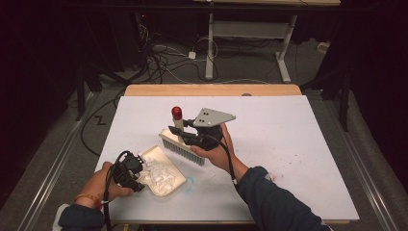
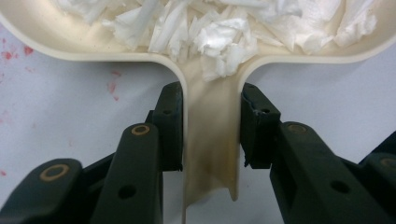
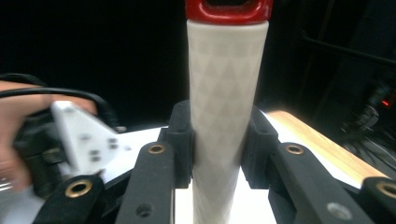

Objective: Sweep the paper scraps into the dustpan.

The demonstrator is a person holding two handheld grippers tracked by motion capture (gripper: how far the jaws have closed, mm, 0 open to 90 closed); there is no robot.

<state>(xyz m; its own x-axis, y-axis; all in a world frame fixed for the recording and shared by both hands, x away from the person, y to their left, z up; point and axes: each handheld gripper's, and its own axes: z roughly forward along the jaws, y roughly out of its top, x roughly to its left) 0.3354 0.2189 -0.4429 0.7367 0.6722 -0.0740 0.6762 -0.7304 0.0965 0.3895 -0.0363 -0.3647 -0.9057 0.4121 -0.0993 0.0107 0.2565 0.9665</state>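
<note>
My left hand-held gripper (image 2: 210, 126) clamps the dustpan (image 1: 166, 168) handle, paper scraps (image 2: 224, 28) heaped just ahead of it, my right hand-held gripper (image 3: 219, 144) squeezes the brush (image 1: 185, 144) handle, so sweeping looks nearly done, emptying left.

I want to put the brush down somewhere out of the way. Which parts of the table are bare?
The white table top is bare across its whole right side, right of the right claw, and along the far strip before the wooden edge. The near left is crowded: cream plastic dustpan heaped with white paper scraps, white-bristled brush beside it, left claw on its handle.
</note>
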